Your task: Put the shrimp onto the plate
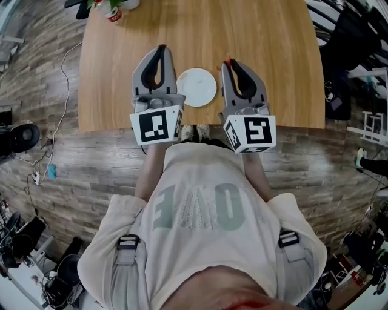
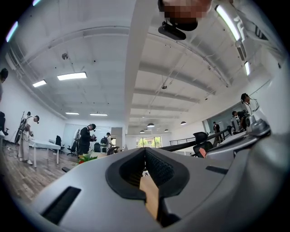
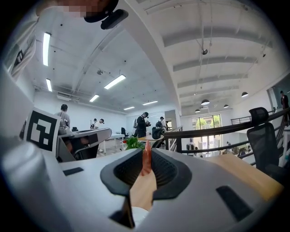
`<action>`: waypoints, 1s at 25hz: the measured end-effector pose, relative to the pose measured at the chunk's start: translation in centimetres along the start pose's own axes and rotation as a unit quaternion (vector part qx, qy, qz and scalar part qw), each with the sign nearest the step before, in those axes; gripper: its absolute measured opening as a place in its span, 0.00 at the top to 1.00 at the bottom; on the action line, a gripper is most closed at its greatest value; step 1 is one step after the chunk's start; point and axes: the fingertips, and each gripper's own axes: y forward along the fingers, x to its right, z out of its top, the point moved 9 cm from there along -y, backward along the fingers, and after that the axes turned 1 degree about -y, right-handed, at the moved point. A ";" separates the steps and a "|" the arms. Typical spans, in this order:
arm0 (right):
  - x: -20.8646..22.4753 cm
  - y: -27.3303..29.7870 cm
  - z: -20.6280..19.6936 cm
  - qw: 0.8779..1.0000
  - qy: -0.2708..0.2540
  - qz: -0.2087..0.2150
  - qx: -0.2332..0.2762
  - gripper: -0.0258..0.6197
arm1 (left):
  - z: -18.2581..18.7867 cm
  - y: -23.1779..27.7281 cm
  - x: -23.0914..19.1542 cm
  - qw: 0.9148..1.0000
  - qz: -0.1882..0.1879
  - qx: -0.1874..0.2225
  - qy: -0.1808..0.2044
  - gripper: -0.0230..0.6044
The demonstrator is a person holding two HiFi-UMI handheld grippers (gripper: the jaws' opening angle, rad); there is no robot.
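A thin orange shrimp (image 3: 146, 164) stands upright between the pads of my right gripper (image 3: 147, 152), which is shut on it. From the head view, its orange tip (image 1: 228, 59) pokes out of that gripper (image 1: 230, 63), held over the wooden table (image 1: 273, 54) just right of the white plate (image 1: 196, 86). The plate is bare. My left gripper (image 1: 160, 48) hovers to the plate's left, its jaws closed with nothing in them (image 2: 145, 154). The left gripper view shows the shrimp's tip (image 2: 201, 152) off to the right.
A green plant and a red-and-white item (image 1: 113, 12) sit at the table's far left edge. Dark chairs (image 1: 339, 54) stand to the table's right. Several people (image 2: 85, 139) stand at desks across the room. Cables (image 1: 36, 163) lie on the floor at left.
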 end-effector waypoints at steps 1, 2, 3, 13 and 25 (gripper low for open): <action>0.2 0.1 0.0 1.000 0.000 0.002 0.002 0.86 | 0.1 0.1 0.2 1.000 0.000 0.000 0.005 0.95; 0.3 0.1 0.0 1.000 0.000 0.004 0.004 0.86 | 0.1 0.2 0.5 1.000 0.000 0.001 0.010 0.95; 0.5 0.2 -0.1 1.000 0.000 0.005 0.005 0.86 | 0.2 0.3 0.9 1.000 -0.002 0.000 0.013 0.95; 0.7 0.7 -0.6 1.000 -0.002 0.017 -0.004 0.86 | -0.4 0.4 2.0 1.000 -0.012 -0.012 0.012 0.95; -0.6 2.9 -1.3 0.999 -0.020 0.043 -0.026 0.86 | -1.4 -0.4 0.1 1.000 0.011 -0.027 0.005 0.95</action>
